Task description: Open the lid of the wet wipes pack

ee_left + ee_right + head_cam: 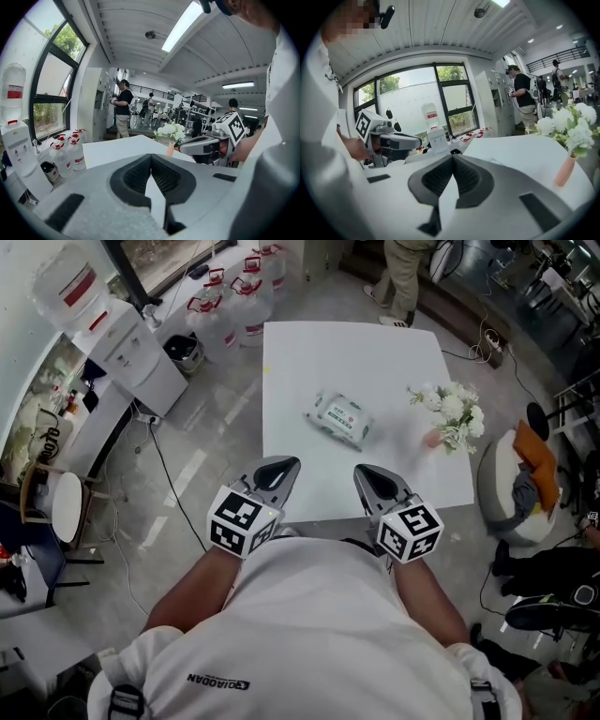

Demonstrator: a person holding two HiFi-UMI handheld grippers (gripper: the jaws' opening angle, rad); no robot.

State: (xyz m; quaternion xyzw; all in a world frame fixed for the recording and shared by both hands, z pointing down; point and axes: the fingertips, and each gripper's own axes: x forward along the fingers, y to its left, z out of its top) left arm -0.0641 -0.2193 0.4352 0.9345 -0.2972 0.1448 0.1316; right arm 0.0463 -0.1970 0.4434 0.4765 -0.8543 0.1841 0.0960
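Far left, on the floor: water dispenser [117, 334], with a cluster of clear jugs [239, 287] with red caps just beside it. White table [309, 362] sits straight ahead of me.

Left gripper [289, 465] hangs over the table's near edge by the left corner, pointing across the top. Its own view shows the jaws clenched tip to tip with nothing between them.

Wet wipes pack [339, 419] lies flat near the middle of the table, green-printed face up and turned at a slant. It is well apart from both grippers, ahead of the gap between them. I see no lid raised; it's too small for me to say more.

Right gripper [360, 472] is over the near edge too, beside the left one with a gap between. Its jaws are also clenched and empty.

On the right side of the table, white flowers [455, 409] stand in a small pink vase [432, 439], apart from the pack. A person [403, 277] stands beyond the far edge.
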